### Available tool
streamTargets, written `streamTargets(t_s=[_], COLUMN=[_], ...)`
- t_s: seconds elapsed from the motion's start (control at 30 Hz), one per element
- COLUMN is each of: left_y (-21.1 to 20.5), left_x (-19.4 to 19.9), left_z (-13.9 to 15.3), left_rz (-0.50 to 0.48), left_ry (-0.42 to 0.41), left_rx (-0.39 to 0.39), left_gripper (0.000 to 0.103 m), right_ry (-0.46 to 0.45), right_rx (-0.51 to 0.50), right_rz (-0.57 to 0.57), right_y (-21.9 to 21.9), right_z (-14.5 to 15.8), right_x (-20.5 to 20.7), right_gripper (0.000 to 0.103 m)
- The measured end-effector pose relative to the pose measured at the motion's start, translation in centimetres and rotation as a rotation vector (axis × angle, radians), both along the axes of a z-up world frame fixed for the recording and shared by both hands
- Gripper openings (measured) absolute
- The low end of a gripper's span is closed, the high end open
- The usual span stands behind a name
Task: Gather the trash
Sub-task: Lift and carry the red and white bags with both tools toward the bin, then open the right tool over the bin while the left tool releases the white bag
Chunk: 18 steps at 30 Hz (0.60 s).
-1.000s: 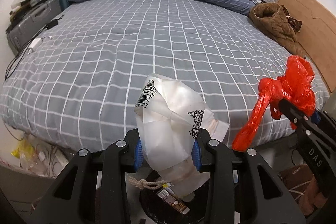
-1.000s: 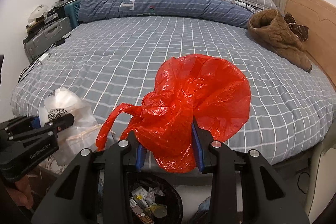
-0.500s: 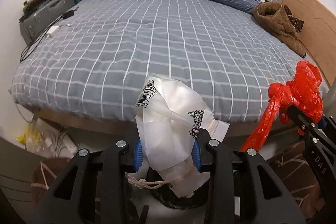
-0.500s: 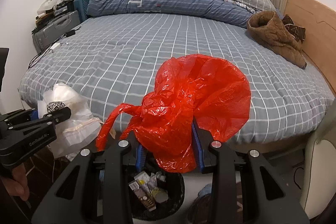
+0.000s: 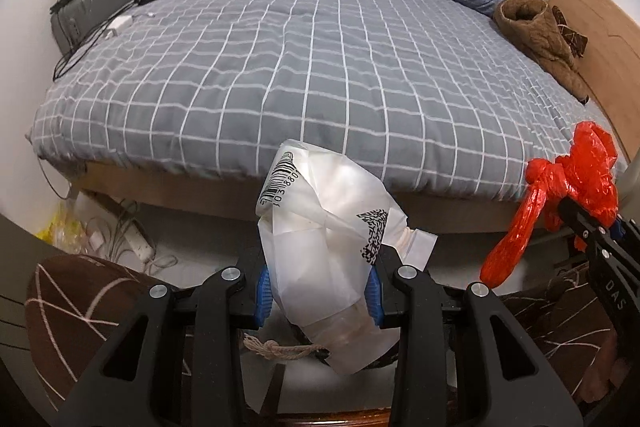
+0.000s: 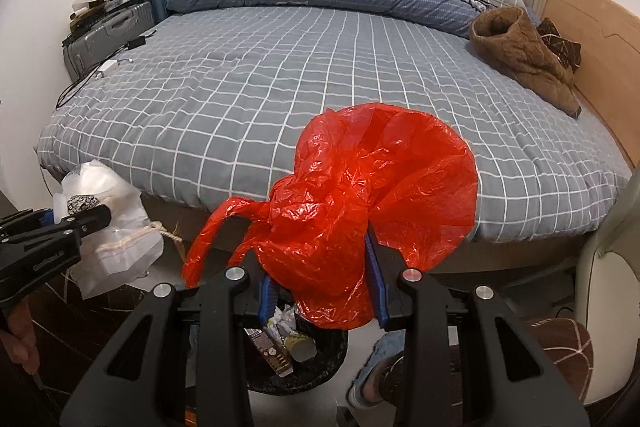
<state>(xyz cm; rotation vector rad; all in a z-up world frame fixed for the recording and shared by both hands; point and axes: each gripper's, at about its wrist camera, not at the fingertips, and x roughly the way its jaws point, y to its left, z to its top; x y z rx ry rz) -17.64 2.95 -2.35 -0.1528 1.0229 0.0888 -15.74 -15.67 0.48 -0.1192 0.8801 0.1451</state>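
My left gripper [image 5: 318, 289] is shut on a crumpled white plastic bag [image 5: 324, 243] with a barcode and a drawstring; it also shows in the right wrist view [image 6: 112, 227]. My right gripper [image 6: 320, 287] is shut on a crumpled red plastic bag [image 6: 360, 203], also seen at the right of the left wrist view [image 5: 572, 183]. Both bags hang in the air off the foot of the bed. A black trash bin [image 6: 296, 359] with several scraps inside sits on the floor right below the red bag; the white bag hides most of it in the left wrist view.
The bed [image 6: 320, 75] with a grey checked cover fills the room ahead. A brown coat [image 6: 520, 55] lies at its right side. A grey suitcase [image 6: 108, 35] stands at the left. A power strip with cables [image 5: 132, 239] lies on the floor. A cream chair [image 6: 612, 307] stands right.
Both grippers have pulled back and up from the bed with their bags still held. The floor, bed frame and trash bin have come more into view.
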Motion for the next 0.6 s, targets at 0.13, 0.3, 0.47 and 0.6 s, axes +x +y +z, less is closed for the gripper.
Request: streamTargets(t_s=[0.13, 0.3, 0.47, 0.6], left_y=[-0.2, -0.5, -0.5, -0.4], left_x=[0.1, 1.2, 2.3, 3.2], left_z=[-1.5, -4.6, -7.3, -9.7], left_rz=[-0.003, -0.034, -0.045, -0.047], left_ry=[0.024, 0.055, 0.089, 0.130], left_rx=[-0.005, -0.003, -0.018, -0.043], left_gripper=[0.035, 0.035, 0.035, 0.035], right_ry=[0.028, 0.069, 0.123, 0.165], right_rx=[0.002, -0.010, -0.034, -0.047], right_rz=[0.001, 0.015, 0.032, 0.031], right_y=[0.2, 1.0, 1.7, 1.5], right_z=[-1.6, -4.5, -7.7, -10.1], right_x=[0.1, 0.5, 1.4, 2.0], right_gripper=[0.035, 0.035, 0.035, 0.035])
